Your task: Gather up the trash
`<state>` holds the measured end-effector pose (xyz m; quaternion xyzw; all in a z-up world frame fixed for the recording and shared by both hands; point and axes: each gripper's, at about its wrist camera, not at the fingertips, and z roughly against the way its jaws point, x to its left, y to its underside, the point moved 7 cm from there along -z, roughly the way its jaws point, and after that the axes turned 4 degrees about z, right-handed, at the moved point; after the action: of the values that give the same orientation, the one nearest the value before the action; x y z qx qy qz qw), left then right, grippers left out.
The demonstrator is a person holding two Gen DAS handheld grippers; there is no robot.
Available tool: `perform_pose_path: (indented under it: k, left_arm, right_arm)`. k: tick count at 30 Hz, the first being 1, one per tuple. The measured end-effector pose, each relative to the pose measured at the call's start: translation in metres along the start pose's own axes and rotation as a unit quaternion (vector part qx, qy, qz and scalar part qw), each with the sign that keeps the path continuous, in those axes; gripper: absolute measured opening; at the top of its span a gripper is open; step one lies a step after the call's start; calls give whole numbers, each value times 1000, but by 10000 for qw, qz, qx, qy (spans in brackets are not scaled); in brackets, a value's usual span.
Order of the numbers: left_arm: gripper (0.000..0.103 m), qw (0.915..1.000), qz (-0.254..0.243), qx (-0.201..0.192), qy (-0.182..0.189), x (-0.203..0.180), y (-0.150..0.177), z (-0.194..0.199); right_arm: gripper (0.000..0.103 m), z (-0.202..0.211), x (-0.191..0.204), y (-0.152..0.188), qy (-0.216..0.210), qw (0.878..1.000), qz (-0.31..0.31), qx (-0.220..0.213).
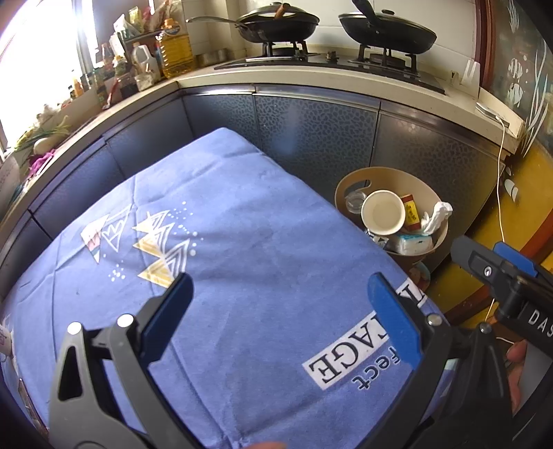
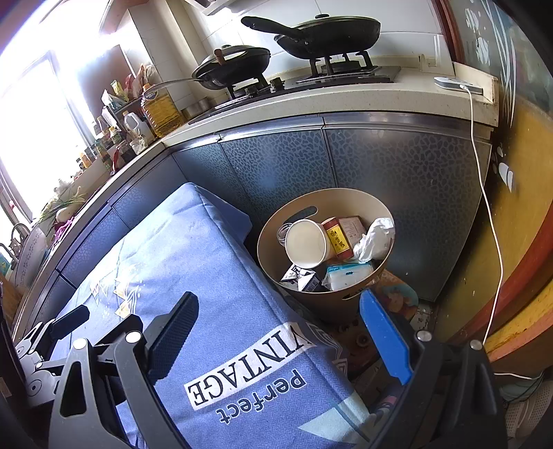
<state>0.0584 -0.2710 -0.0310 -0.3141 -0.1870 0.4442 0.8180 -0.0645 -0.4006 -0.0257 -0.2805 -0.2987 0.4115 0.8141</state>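
A round beige bin (image 1: 352, 176) (image 2: 345, 202) stands on the floor by the table's far right corner. Inside lie a white paper cup (image 1: 383, 212) (image 2: 306, 243), a red-and-yellow box (image 1: 410, 211) (image 2: 338, 238), a crumpled white tissue (image 1: 436, 216) (image 2: 375, 238), a wipes pack (image 1: 413, 243) (image 2: 349, 276), a small carton (image 2: 300, 278) and a clear glass jar (image 2: 284, 233). My left gripper (image 1: 281, 288) hangs open over the blue tablecloth (image 1: 242, 241) (image 2: 193, 269), holding nothing. Open too, with nothing between its fingers, my right gripper (image 2: 280, 311) hovers over the table's right edge, short of the bin.
Dark cabinet doors (image 2: 276, 165) and a counter with two black pans (image 1: 280, 22) (image 2: 328, 32) on a gas hob stand behind. Bottles and an oil jug (image 1: 176, 45) crowd the left counter. A white cable (image 2: 490, 214) hangs down the yellow wall at right. The other gripper's body (image 1: 501, 273) shows at right.
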Motion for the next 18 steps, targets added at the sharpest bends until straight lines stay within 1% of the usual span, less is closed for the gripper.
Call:
perform_pose_path:
  k: [13,18]
  left_arm:
    - [97,10000,-35,-1,13,-4,-1,1]
    - [97,9999,-106,-77,55,-8,-1,4]
  right_arm:
    - [92,0,-1,1,2,10000,-23,6]
    - [92,0,-2,1,1,10000,-25,4]
